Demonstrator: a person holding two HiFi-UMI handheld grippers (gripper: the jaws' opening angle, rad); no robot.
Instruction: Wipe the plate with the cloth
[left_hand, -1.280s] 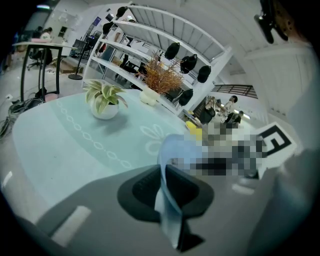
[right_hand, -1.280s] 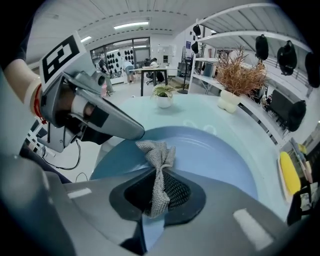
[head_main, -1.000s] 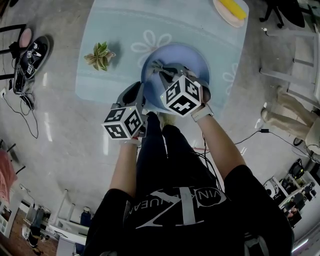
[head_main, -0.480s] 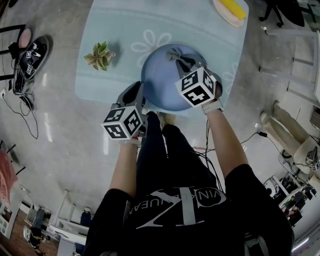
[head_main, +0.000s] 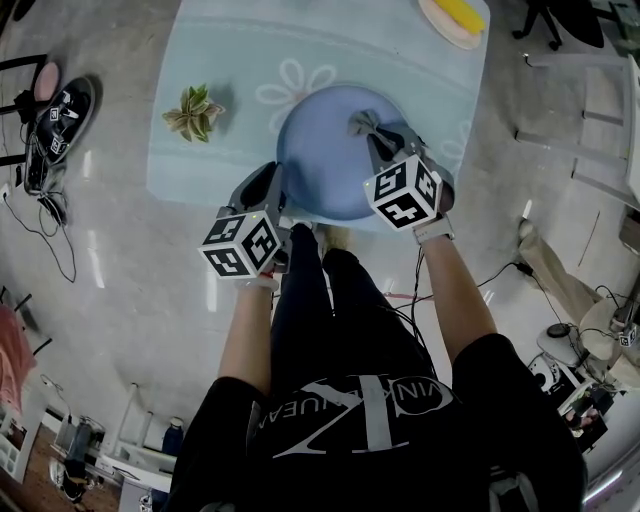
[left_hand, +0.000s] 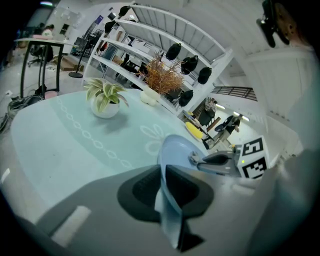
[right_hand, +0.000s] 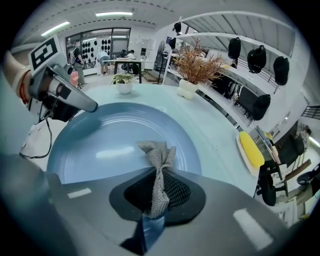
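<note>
A large blue plate (head_main: 325, 150) is held over the near edge of the pale blue table (head_main: 230, 60). My left gripper (head_main: 268, 190) is shut on the plate's near-left rim (left_hand: 167, 197). The plate (right_hand: 115, 145) fills the right gripper view. My right gripper (head_main: 375, 135) is shut on a grey knitted cloth (right_hand: 157, 172), and the bunched cloth end (head_main: 360, 122) rests on the plate's right side. From the left gripper view, the right gripper (left_hand: 202, 161) reaches over the plate's far edge.
A small potted plant (head_main: 195, 108) stands on the table left of the plate. A yellow sponge on a dish (head_main: 455, 18) sits at the table's far right corner. Shelves with a dried plant (right_hand: 197, 67) lie beyond. Cables and sandals (head_main: 55, 110) lie on the floor, left.
My right gripper has carried the cloth across the plate from its middle-left to its right side, then slightly toward me. The left gripper has kept its hold on the rim.
</note>
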